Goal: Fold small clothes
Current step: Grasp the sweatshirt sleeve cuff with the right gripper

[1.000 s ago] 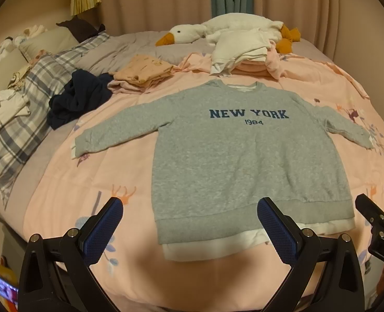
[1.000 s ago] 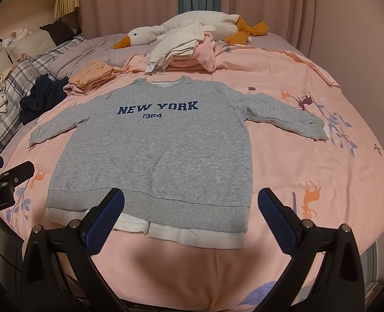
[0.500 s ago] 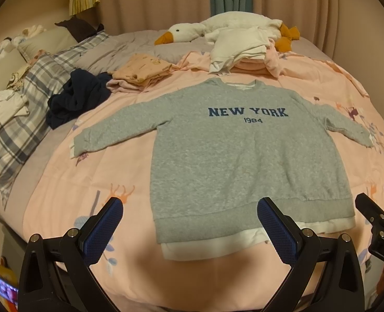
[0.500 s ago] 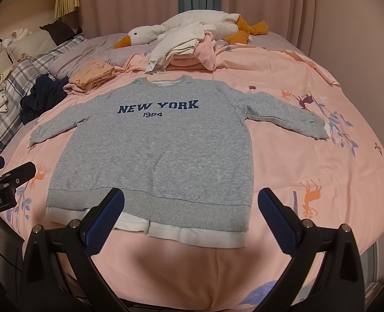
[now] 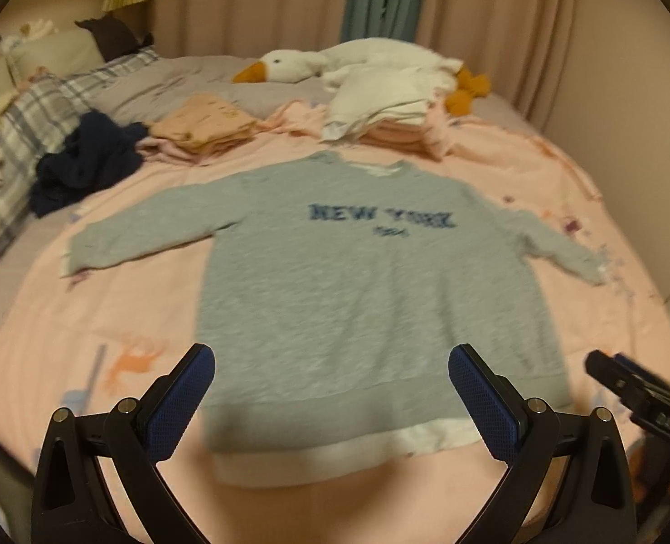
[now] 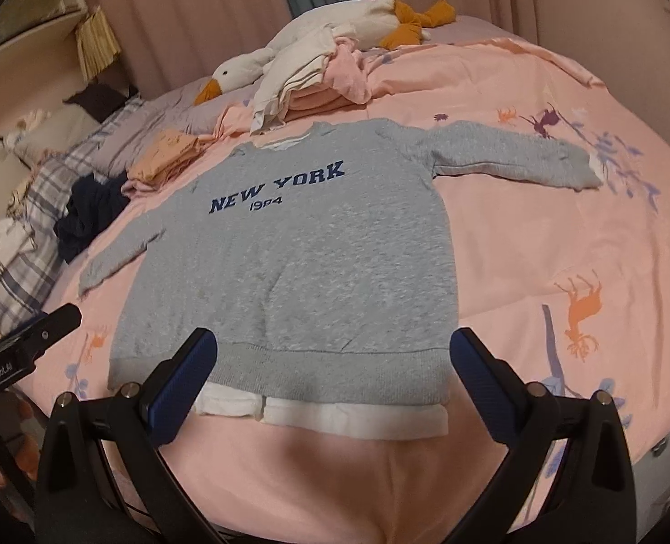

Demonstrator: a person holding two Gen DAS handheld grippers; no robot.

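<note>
Both views swing suddenly, left tongs point(image 5: 330, 401) and right tongs point(image 6: 332, 390) spread empty, closing on the flat sweatshirt point(image 6: 298, 263) for the first fold.

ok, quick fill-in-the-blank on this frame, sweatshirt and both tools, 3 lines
1. The grey sweatshirt lies flat on the pink bedspread with both sleeves spread ____.
2. Its blue lettering reads NEW ____.
3. The left tool and right tool are both ____, holding nothing.

Missing words: out; YORK; open
</note>
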